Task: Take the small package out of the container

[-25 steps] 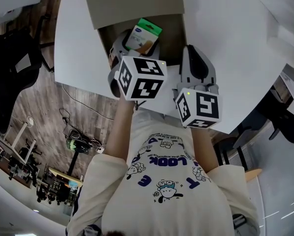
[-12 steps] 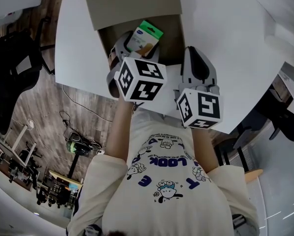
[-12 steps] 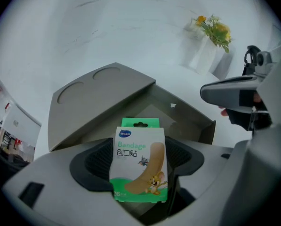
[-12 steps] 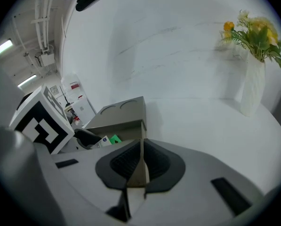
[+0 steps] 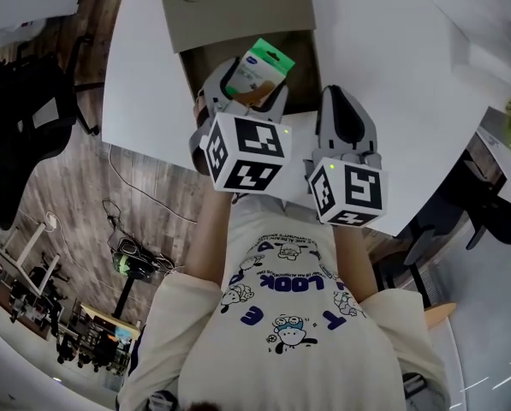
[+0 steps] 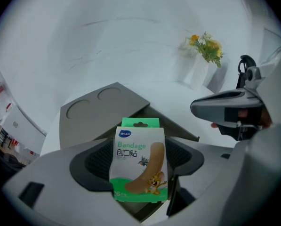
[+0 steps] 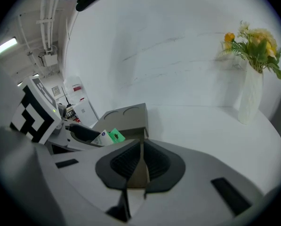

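Small package (image 5: 257, 69) gripped over the open box (image 5: 236, 8).
Left tongs (image 5: 245, 88) clamp its sides above the box mouth; right tongs (image 7: 141, 166) are pinched nearly shut on the box wall, on the white bench (image 5: 392, 75).

**An office-like workroom set up for recording**

A large white round table (image 5: 392, 75) stands on a wood-plank floor (image 5: 92, 187), with black swivel office chairs (image 5: 15, 118) drawn up around it. Loose cables (image 5: 127, 199) trail over the floor to a stand carrying a small device with a green light (image 5: 131, 259). More stands and gear crowd the floor's edge (image 5: 32, 294). The walls are plain white, with a strip light (image 7: 4, 46) and exposed pipes (image 7: 48, 18) overhead. A white vase of yellow flowers (image 7: 251, 95) is the only decoration.
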Demonstrator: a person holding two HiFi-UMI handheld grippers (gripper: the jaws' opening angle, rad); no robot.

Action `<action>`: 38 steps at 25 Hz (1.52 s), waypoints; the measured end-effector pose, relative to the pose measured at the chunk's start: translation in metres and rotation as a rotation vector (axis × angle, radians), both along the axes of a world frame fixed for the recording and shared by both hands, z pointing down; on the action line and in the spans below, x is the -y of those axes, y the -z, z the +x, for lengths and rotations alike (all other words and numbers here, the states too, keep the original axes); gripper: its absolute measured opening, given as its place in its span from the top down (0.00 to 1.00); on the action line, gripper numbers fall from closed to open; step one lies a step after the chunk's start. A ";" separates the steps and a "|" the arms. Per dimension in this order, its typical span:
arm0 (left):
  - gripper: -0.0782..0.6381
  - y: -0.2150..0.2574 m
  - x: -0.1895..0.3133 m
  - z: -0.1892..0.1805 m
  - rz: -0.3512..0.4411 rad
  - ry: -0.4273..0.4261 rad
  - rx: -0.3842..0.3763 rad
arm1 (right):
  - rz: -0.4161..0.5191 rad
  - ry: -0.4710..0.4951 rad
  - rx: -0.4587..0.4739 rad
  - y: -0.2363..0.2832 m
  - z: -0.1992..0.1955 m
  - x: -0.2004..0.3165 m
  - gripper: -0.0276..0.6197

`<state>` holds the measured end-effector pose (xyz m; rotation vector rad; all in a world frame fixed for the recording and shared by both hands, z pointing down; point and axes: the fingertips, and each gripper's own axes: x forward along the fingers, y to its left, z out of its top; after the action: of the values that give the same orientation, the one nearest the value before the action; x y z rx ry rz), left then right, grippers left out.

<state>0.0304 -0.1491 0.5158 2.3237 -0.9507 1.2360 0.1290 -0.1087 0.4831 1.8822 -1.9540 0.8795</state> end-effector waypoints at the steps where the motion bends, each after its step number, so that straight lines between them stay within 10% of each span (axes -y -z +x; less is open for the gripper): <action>1: 0.42 0.006 0.002 0.001 0.013 0.009 -0.022 | 0.006 0.002 -0.003 0.003 -0.001 0.000 0.89; 38: 0.42 0.210 -0.034 -0.042 0.454 0.236 -0.422 | 0.395 0.038 -0.145 0.169 -0.040 -0.018 0.89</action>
<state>-0.0115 -0.1147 0.3062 2.5535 -1.3989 0.4368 0.0895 -0.0909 0.3141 2.0374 -2.1834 0.3494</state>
